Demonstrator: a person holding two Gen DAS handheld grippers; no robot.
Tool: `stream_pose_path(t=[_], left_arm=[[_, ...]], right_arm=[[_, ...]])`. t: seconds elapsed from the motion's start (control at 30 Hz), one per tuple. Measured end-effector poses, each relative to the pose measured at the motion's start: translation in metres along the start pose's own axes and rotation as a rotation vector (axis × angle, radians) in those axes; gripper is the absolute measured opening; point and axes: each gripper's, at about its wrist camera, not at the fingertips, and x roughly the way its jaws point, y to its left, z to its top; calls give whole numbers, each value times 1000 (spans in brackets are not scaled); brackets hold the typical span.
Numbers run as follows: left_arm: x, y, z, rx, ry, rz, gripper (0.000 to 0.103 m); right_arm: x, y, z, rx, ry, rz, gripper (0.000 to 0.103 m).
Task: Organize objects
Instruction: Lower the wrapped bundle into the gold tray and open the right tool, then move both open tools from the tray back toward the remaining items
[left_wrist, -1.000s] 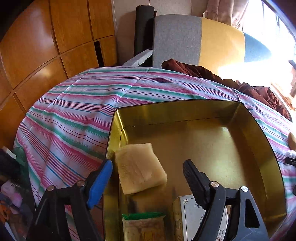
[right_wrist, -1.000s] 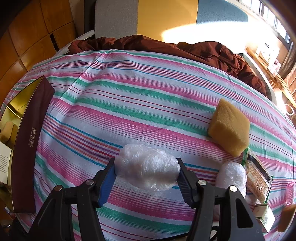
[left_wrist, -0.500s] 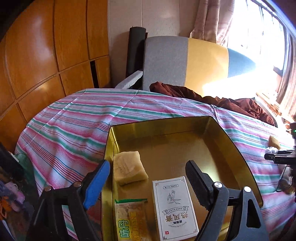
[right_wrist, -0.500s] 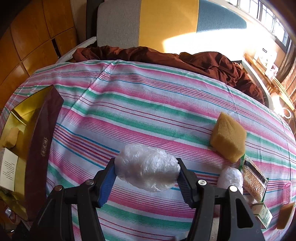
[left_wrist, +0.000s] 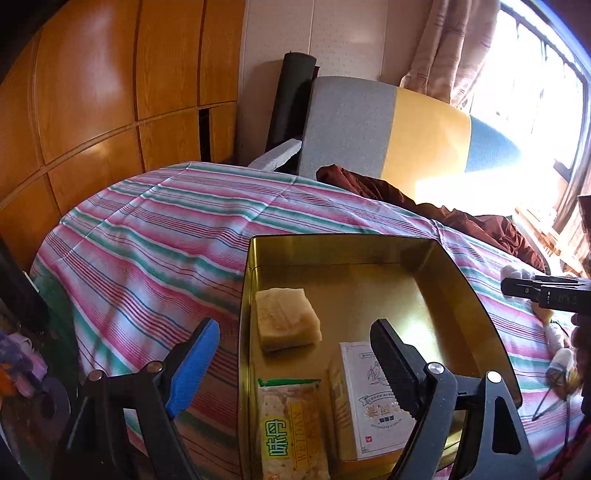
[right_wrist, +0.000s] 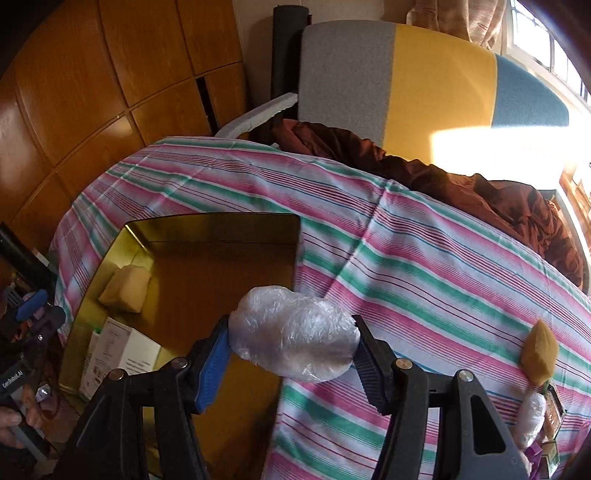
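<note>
The right gripper (right_wrist: 291, 352) sits at lower centre of its view, its blue and black pads pressed on the two ends of a plastic-wrapped bundle (right_wrist: 295, 332); the bundle is held clear of the surface, over the right rim of the gold tin (right_wrist: 221, 229); the tin lies at left centre of that frame on the striped cloth (right_wrist: 424, 266).

The left gripper (left_wrist: 291, 354) fills the bottom of its own view; its jaws stand wide apart with nothing between them, having just been opening over the last second; it hangs above the tin's (left_wrist: 454, 273) near left part, touching none of the contents.

Inside the tin, a pale sponge (left_wrist: 286, 323) lies near the left wall; below it in the frame a green-topped cracker packet (left_wrist: 291, 424) lies flat; just beside that, to the right, is a white box (left_wrist: 373, 402), partly behind the black finger; the far half of the tin is bare gold.

At right centre of the right view a yellow sponge (right_wrist: 539, 350) rests on the cloth; below it, at the lower right edge, a second wrapped bundle (right_wrist: 532, 417) lies beside another packet (right_wrist: 554, 406), which is only partly in frame; a rumpled brown cloth (right_wrist: 461, 184) lies along the far side.
</note>
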Motion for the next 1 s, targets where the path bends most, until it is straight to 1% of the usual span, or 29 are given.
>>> stream_pose_path(t=[0.1, 0.23, 0.3, 0.33, 0.37, 0.43, 0.57, 0.73, 0.9, 1.0], left_arm=[[0, 10, -3, -23, 8, 8, 84], [-2, 19, -7, -38, 14, 15, 84], [-3, 24, -9, -41, 16, 22, 84], [-3, 26, -10, -45, 17, 24, 84], [-4, 29, -10, -49, 19, 26, 84], [-4, 33, -12, -57, 21, 30, 84], [-2, 34, -14, -65, 29, 31, 84], [-5, 23, -14, -35, 24, 20, 85], [-10, 8, -12, 1, 14, 6, 85], [-12, -1, -12, 22, 13, -3, 86]], right_arm=[[23, 32, 11, 18, 25, 61, 63], [52, 68, 18, 47, 51, 164, 68], [60, 82, 18, 53, 66, 222, 74], [63, 87, 17, 51, 69, 234, 79], [63, 91, 16, 48, 65, 239, 81], [61, 93, 13, 45, 58, 248, 82], [49, 84, 6, 57, 44, 226, 82], [24, 62, -5, 61, -8, 156, 83], [-2, 28, -26, 66, -40, 68, 83], [-17, 2, -40, 97, -53, 21, 83]])
